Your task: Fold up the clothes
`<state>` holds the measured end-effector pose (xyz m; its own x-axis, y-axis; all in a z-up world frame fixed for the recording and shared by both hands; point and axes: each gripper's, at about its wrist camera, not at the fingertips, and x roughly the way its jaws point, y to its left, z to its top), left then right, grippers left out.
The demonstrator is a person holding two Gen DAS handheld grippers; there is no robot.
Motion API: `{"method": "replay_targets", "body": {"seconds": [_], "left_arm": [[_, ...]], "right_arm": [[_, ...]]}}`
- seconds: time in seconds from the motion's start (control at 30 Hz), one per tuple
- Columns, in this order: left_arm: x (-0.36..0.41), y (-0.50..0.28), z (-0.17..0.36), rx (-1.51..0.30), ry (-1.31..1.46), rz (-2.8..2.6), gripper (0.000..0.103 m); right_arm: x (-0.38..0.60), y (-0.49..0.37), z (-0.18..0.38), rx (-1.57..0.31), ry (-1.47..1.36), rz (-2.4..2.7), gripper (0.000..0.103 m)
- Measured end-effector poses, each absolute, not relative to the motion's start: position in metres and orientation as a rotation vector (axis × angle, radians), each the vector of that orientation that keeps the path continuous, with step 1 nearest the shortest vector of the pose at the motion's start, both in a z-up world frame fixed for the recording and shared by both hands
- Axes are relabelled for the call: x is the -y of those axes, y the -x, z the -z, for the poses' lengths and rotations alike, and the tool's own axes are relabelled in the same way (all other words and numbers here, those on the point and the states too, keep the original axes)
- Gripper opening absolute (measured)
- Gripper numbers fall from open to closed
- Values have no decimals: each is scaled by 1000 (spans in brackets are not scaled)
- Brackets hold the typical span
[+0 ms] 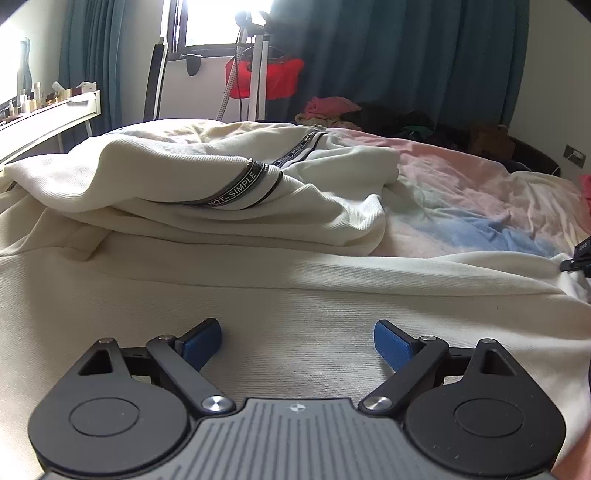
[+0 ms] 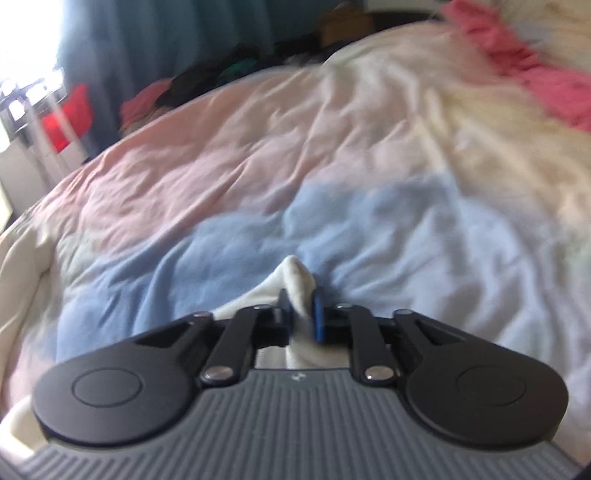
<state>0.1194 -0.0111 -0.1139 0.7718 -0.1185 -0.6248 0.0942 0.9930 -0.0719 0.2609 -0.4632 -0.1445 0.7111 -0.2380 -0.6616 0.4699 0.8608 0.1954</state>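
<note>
My left gripper point(image 1: 297, 341) hovers spread wide above the cream garment point(image 1: 258, 295); my right gripper point(image 2: 303, 314) pinches its edge over the bedsheet point(image 2: 369, 221).

Window point(image 1: 225, 22) glare; right view blurred

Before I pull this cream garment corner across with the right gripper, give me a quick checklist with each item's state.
1. Right gripper pinching the cream garment: ok, fabric sits between its pads.
2. Left gripper free: ok, open over the cloth, holding nothing.
3. Garment flat: not ok, the striped sleeve lies bunched on top.
4. Path over the bedspread: ok, only bedding ahead.
5. Grip depth: cannot tell, picture blurred.
</note>
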Motion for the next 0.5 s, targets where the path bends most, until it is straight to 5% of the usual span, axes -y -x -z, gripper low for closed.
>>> {"method": "replay_targets", "body": {"seconds": [0.37,0.5], "left_arm": [[9,-107,106,-669,23,116,92],[13,-107,109,-663,-4,113,92]], "right_arm": [[473,-256,155,-652,-367,574,9],[443,-259,137,-611,-232,586,19]]}}
